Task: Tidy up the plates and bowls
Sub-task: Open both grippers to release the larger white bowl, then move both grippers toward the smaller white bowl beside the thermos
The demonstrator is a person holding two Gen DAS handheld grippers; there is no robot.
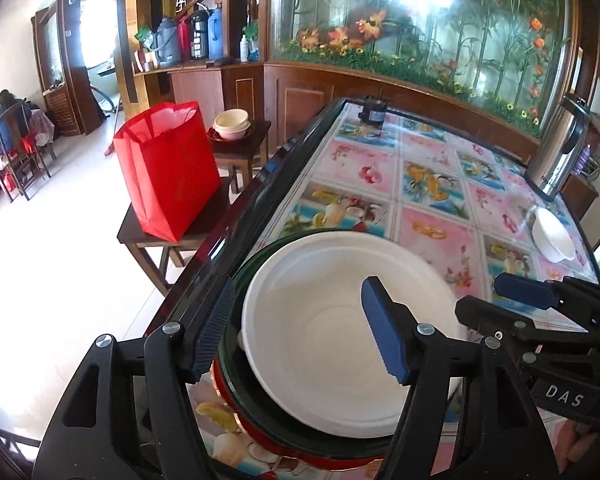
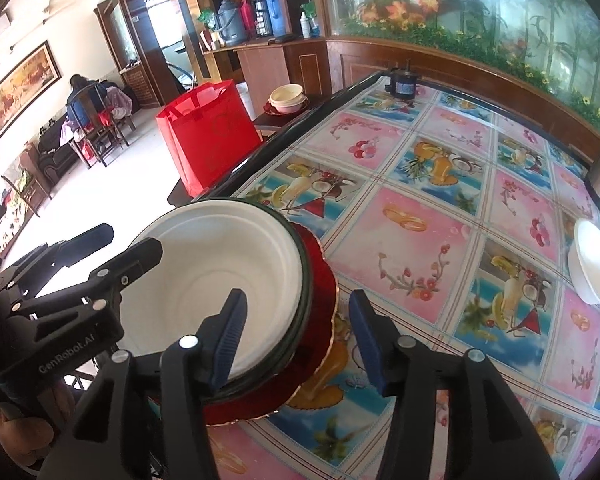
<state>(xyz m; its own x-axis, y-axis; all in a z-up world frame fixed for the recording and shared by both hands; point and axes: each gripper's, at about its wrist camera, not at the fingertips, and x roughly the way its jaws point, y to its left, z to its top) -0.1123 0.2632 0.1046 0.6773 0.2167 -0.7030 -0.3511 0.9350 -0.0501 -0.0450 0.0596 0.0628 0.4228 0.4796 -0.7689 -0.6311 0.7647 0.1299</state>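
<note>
A white bowl [image 1: 340,332] sits in a dark green bowl [image 1: 256,264], stacked on a red plate [image 2: 320,276] with a gold scalloped rim near the table's left edge. My left gripper [image 1: 300,328] is open, one finger outside the stack's left rim, the other over the white bowl's inside. My right gripper [image 2: 296,340] is open and straddles the stack's right rim, the left finger inside the white bowl [image 2: 220,276]. A second white bowl [image 1: 552,236] lies on the table's right side; it also shows in the right wrist view [image 2: 594,268].
The table [image 2: 420,216] has a fruit-print cover under glass. A steel thermos [image 1: 560,148] stands at the right, a small dark device [image 1: 374,112] at the far edge. Left of the table, stools hold a red bag [image 1: 168,168] and stacked bowls [image 1: 232,124].
</note>
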